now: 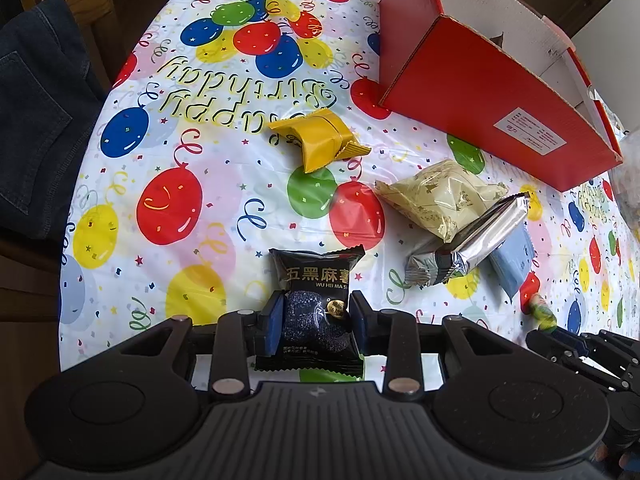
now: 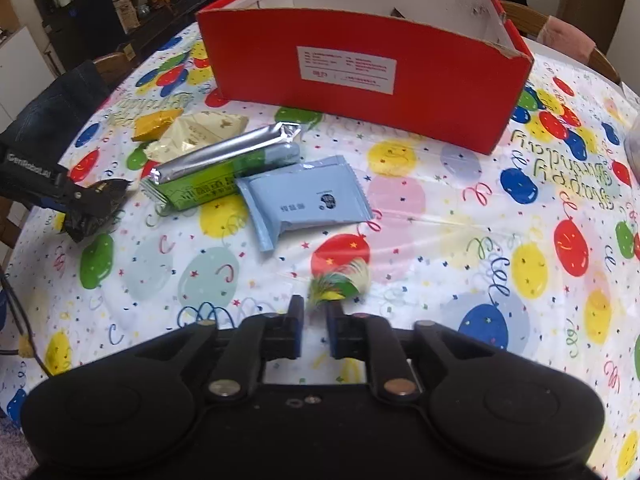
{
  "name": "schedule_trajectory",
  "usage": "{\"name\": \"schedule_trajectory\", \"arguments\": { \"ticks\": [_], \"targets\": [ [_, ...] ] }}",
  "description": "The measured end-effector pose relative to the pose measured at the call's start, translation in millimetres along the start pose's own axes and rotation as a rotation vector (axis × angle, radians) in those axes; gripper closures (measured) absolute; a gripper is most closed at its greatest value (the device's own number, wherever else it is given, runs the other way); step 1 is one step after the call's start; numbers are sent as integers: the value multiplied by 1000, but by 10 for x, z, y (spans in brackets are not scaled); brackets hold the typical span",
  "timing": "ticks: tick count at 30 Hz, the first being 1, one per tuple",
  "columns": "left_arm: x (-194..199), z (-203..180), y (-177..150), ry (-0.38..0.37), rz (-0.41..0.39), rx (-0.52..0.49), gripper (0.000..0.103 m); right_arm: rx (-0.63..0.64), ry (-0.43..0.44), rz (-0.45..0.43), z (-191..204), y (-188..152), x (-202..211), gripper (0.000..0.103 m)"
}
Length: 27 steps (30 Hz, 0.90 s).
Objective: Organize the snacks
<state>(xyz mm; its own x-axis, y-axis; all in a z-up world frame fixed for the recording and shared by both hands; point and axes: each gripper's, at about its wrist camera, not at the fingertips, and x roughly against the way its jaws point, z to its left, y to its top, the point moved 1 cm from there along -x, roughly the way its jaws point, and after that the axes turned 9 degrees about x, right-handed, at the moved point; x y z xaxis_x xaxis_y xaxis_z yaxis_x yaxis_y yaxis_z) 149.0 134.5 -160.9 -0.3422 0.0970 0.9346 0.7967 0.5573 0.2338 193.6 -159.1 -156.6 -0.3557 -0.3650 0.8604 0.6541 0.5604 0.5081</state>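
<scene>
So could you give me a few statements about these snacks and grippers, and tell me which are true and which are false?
1. The left gripper is shut on the black packet. True.
2. The red box lies flipped upside down. False: it stands open side up.
3. The silver packet rests partly on the blue packet. True.
4. The right gripper holds the yellow packet. False: that packet lies loose on the tablecloth; only a small green candy sits at this gripper's tips.
</scene>
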Motion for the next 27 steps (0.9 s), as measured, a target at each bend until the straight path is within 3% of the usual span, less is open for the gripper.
{"name": "schedule_trajectory", "arguments": {
  "ticks": [2,7,14,22,27],
  "targets": [
    [1,0,-1,-1,0,1,69,-15,6,8,-27,-10,-9,81],
    [-4,-6,0,-1,1,3,69,-77,-21,17,-148,-16,-21,58],
    [-2,-4,-10,0,2,1,69,-33,-55,19,-136,60,-103,57],
    [-2,12,-18,0,2,2,69,4,-59,11,-97,84,-125,69],
    [1,18,-18,-1,2,2,69,4,-49,7,-103,68,-106,70]
  ]
}}
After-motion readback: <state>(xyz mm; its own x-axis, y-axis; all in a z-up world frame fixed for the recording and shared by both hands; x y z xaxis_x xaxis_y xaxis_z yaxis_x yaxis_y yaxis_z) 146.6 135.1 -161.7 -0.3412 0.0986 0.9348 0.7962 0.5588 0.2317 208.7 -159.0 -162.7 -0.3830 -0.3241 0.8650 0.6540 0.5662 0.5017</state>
